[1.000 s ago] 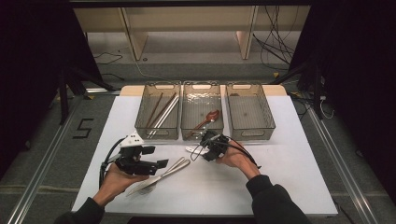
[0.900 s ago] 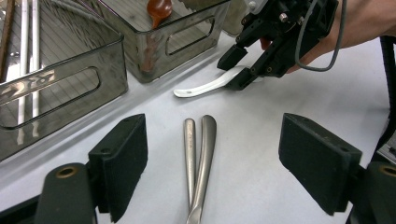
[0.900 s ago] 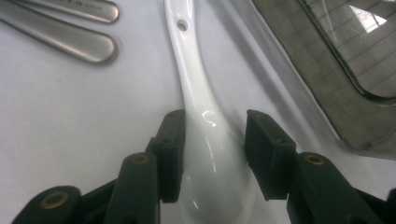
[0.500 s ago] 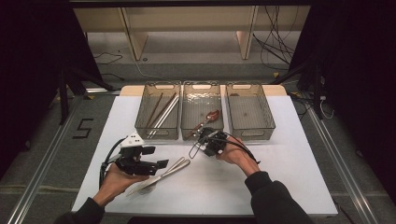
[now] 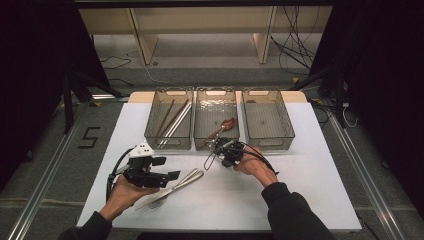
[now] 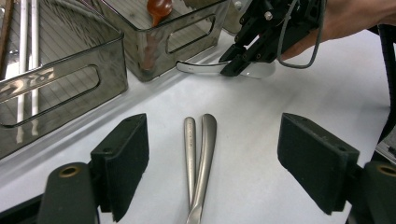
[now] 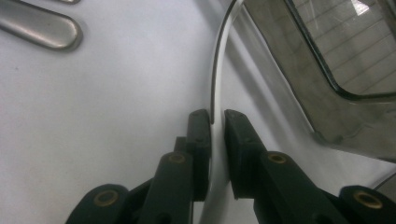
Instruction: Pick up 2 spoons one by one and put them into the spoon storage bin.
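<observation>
A white spoon lies on the white table just in front of the middle bin. My right gripper has its jaws on the spoon's handle. They have just been closing, and the pads now sit against both sides of it. My left gripper is open near the table's front left. Two metal utensil handles lie on the table between its wide-apart pads, untouched. The same two utensils lie crossed in the high view.
Three clear bins stand in a row at the back. The left bin holds chopsticks, the middle one holds a brown spoon, and the right bin holds nothing. A cable loops from the right gripper.
The right gripper's jaws have closed onto the white spoon's handle, and the hand has edged slightly toward the middle bin. The left hand has stayed still.
</observation>
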Demonstrator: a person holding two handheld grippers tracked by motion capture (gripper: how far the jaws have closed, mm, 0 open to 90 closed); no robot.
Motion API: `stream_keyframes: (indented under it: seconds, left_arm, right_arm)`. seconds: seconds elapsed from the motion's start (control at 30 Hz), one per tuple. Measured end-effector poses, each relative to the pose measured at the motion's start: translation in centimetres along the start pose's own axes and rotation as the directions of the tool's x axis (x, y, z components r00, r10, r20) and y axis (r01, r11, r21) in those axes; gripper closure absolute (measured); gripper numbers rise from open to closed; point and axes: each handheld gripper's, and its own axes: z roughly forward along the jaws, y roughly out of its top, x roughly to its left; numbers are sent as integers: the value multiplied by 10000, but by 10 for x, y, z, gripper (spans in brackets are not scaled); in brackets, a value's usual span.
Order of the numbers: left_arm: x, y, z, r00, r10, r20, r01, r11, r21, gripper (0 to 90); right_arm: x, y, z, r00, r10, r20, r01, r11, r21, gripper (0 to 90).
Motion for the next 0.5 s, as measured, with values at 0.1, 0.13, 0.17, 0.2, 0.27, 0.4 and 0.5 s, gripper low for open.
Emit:
stream_keyframes:
  seconds: [0.1, 0.13, 0.17, 0.2, 0.27, 0.4, 0.5]
  left_arm:
    - [0, 0, 0, 10000, -18, 7, 18, 10000, -2, 244]
    - [1, 0, -1, 10000, -4, 3, 4, 10000, 10, 244]
    - [1, 0, -1, 10000, -4, -5, 4, 10000, -8, 244]
    - [1, 0, -1, 10000, -24, -14, 24, 10000, -31, 244]
    - [1, 0, -2, 10000, 0, -18, -1, 10000, -93, 242]
    - [0, 0, -2, 10000, -7, -47, 6, 9998, -212, 226]
    - [0, 0, -3, 10000, 0, -38, -1, 9996, -294, 223]
  right_arm:
    - [0, -1, -1, 10000, -56, -43, 55, 10000, -46, 815]
    - [0, -1, -2, 9999, -88, -77, 87, 9999, -68, 816]
    - [0, -1, -3, 9999, -59, -110, 57, 9999, -155, 816]
    - [0, -2, -5, 9999, -82, -74, 80, 9996, -264, 816]
    - [0, -2, -10, 9999, -57, -155, 49, 9988, -481, 817]
    - [3, -4, -20, 9996, -66, -288, 41, 9961, -885, 817]
    - [1, -6, -28, 9991, 87, -406, -135, 9927, -1195, 817]
